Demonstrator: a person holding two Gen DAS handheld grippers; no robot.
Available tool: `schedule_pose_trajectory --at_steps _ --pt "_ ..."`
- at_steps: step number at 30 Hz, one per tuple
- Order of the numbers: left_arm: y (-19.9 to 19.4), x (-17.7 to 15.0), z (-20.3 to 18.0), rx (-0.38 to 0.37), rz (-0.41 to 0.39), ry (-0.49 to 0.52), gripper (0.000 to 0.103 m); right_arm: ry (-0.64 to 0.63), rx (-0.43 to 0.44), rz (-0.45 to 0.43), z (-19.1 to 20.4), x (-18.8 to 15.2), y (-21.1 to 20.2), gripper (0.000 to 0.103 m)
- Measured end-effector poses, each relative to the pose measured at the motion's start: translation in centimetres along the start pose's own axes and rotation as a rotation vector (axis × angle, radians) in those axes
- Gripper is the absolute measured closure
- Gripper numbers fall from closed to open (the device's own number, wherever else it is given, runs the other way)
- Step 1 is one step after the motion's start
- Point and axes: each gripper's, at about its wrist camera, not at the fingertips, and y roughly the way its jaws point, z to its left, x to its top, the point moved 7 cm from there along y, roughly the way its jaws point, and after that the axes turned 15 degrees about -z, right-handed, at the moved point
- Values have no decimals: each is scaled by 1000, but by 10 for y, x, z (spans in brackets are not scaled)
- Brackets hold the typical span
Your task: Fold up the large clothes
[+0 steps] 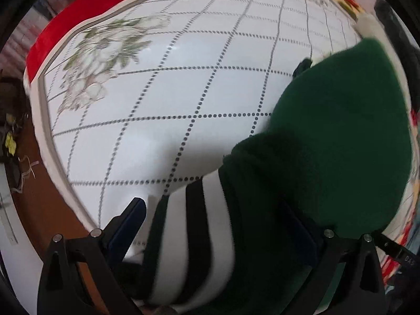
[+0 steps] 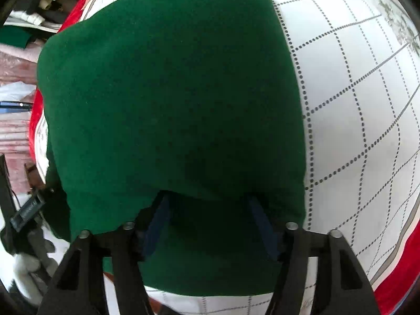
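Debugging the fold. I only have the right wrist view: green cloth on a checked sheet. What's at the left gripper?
Observer: A white-and-dark striped band of the green garment lies between the left gripper's fingers.
Operator: Clamped on it?
Observer: It doesn't look so. The jaws stand wide, and the visible blue pad is apart from the stripes, with sheet showing in the gap.
Operator: Room ahead of it?
Observer: Yes. The checked sheet ahead carries no cloth up to a floral print.
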Motion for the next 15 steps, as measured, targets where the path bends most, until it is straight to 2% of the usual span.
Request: schedule_pose_trajectory --at_steps 1,3,5,7,9,12,14,15 --pt "-11 -2 4 -10 -3 -26 0 4 12 7 0 0 -4 33" --pt "-39 -10 12 -52 -15 -103 0 54 97 5 -5 -2 -20 33" --pt "-58 -23 19 -79 -14 -161 0 192 233 -10 -20 -10 -43 32" --pt "-70 -40 27 -110 -3 -218 0 307 305 -33 -44 -21 -59 28" --pt "-76 -56 29 -135 -7 -254 0 381 335 -55 -65 -30 -63 25" --pt "-68 -69 24 -128 17 -285 1 424 375 -55 -93 -40 -53 24" --pt "-69 -84 29 -172 71 -401 1 428 441 -30 -100 -38 -31 24" --pt "-74 -87 29 -184 71 -430 1 416 445 -13 -102 -34 -21 24"
